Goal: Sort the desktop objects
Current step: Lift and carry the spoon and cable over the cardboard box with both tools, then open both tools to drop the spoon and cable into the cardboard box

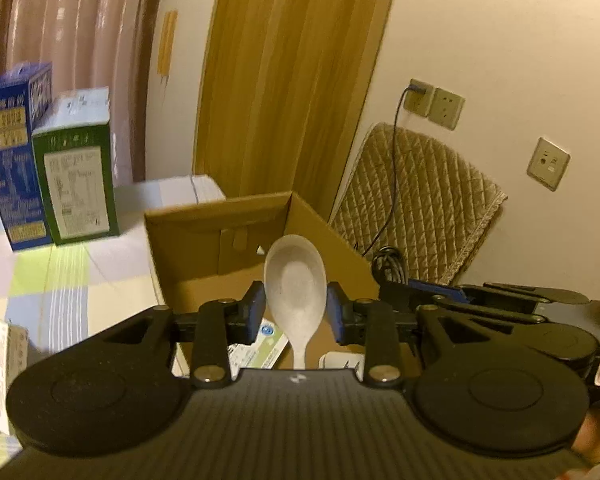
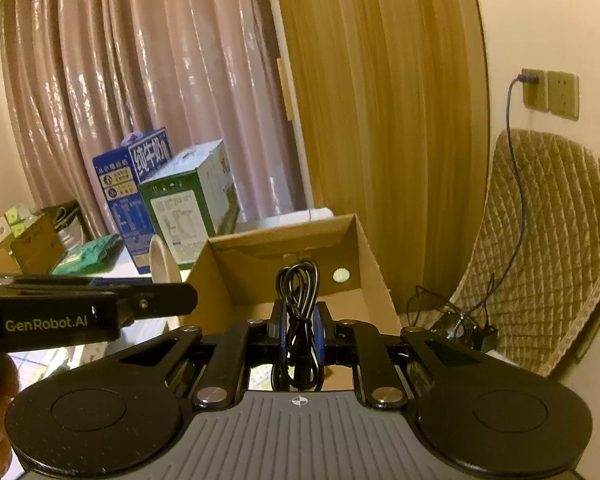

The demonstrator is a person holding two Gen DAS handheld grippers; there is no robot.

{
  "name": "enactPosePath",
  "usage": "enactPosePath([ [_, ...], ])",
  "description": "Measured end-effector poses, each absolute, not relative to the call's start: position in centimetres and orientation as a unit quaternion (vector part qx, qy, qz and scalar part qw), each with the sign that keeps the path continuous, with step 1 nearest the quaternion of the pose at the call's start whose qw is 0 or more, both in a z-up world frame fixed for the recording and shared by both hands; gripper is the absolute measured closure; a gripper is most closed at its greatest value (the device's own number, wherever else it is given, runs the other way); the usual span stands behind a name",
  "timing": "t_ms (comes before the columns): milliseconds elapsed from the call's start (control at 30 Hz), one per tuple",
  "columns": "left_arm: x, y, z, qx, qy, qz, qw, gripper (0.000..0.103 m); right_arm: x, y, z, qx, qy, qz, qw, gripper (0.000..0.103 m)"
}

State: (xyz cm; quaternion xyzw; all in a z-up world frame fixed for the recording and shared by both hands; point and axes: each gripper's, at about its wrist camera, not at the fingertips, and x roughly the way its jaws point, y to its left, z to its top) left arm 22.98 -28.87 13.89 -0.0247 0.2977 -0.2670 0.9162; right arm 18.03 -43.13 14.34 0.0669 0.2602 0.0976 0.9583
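An open cardboard box (image 1: 260, 236), brown, matte and sharp-cornered, is the landmark. Directly over its open top the left gripper (image 1: 296, 312) points downward with a smooth, off-white spoon (image 1: 296, 280) standing bowl-up between its blue pads (image 1: 335, 312); the jaws are set narrow, a thin gap shows on either side of the bowl, and whether the pads grip it I cannot tell. Printed paper packets (image 1: 266, 344) lie on the box floor below the spoon's handle. The right gripper (image 2: 299, 332), also tilted down toward the box (image 2: 292, 264), is clamped tight on a glossy black cable (image 2: 298, 304) coiled into loops.

Left of the box stand a blue carton (image 1: 14, 160) and a green carton (image 1: 78, 184) on a checked tablecloth (image 1: 52, 292). Right of the box leans a quilted beige cushion (image 1: 416, 200).

Only the right wrist view shows the cable, the spoon (image 2: 160, 260) edge-on, the left gripper (image 2: 168, 300) from the side, and green packets (image 2: 88, 258) beyond the cartons.
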Motion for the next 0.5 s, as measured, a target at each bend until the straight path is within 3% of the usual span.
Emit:
enactPosePath([
  [33,23.0,-28.5,13.6,-0.026,0.299,-0.262,0.917,0.062,18.1,-43.1,14.1,0.067,0.262,0.098,0.958,0.093],
  [500,21.8,-25.2,13.6,-0.020,0.292,-0.236,0.927,0.061,18.1,-42.6,13.5,0.068,0.274,0.101,0.954,0.093],
])
